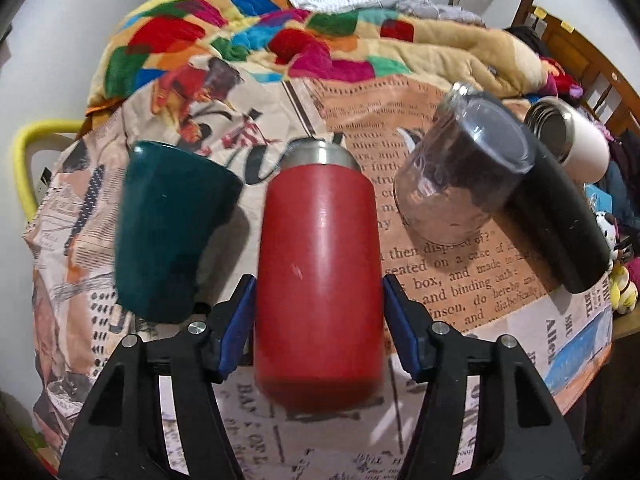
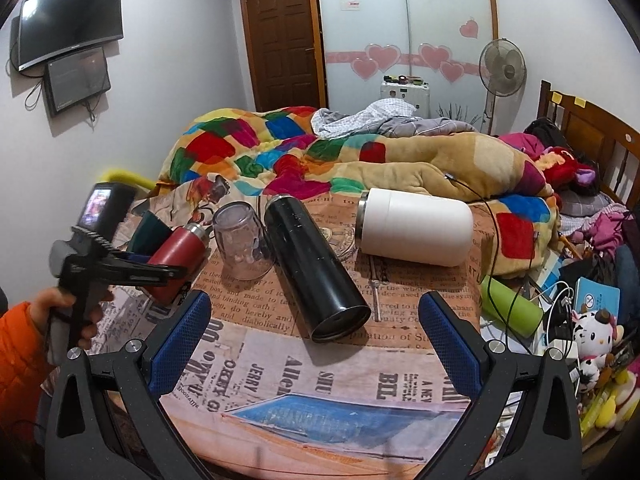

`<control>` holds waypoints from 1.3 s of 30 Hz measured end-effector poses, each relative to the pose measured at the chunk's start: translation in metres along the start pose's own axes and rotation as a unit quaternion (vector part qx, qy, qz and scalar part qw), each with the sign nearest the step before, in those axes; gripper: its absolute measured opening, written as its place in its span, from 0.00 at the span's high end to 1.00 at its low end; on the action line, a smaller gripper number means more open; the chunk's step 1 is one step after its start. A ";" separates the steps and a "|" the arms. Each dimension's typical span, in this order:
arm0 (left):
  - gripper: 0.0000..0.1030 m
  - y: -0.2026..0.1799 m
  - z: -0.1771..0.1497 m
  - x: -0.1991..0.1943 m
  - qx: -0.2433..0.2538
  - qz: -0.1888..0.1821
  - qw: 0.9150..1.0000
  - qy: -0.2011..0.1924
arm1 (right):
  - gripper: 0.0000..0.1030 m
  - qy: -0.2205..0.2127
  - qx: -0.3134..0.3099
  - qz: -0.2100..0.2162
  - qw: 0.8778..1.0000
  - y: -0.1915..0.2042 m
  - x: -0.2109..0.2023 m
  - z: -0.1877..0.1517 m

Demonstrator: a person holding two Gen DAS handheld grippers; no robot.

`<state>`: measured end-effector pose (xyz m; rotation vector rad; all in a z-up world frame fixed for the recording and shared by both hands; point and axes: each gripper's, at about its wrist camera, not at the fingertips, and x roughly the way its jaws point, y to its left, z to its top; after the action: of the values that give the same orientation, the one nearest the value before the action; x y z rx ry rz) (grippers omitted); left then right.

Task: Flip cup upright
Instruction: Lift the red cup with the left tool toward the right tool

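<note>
My left claw (image 1: 319,304) straddles the red cup (image 1: 319,276), blue pads right at its sides; whether they press it, I cannot tell. The cup leans, steel mouth away from me, over the newsprint tablecloth (image 1: 460,280). My right claw (image 2: 314,312) gapes wide, holding nothing, near the lying black flask (image 2: 316,268).

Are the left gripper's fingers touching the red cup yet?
Cannot tell. In the left wrist view the left gripper straddles the red cup; the blue fingers sit right at its sides, but motion blur hides any contact or gap.
</note>
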<state>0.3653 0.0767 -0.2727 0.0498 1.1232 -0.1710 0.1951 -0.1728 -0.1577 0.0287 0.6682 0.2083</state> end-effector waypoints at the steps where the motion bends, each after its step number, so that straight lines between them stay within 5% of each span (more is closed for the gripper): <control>1: 0.41 -0.002 0.002 0.005 0.000 0.003 1.000 0.004 | 0.00 0.000 -0.001 0.000 1.000 0.001 0.000 0.000; 14: 0.41 -0.008 -0.003 0.010 -0.031 0.027 0.999 -0.022 | 0.00 -0.003 -0.005 0.001 1.000 0.001 -0.005 -0.002; 29: 0.41 -0.048 -0.043 -0.113 0.014 0.043 0.992 -0.115 | 0.00 -0.036 -0.009 0.019 0.999 0.009 -0.041 -0.001; 39: 0.41 -0.096 -0.057 -0.164 0.046 0.009 0.987 -0.153 | 0.00 -0.063 -0.013 0.016 0.998 0.009 -0.069 -0.007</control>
<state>0.2304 0.0078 -0.1456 0.1128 0.8069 -0.2069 0.1366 -0.1778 -0.1202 0.0267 0.5399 0.2438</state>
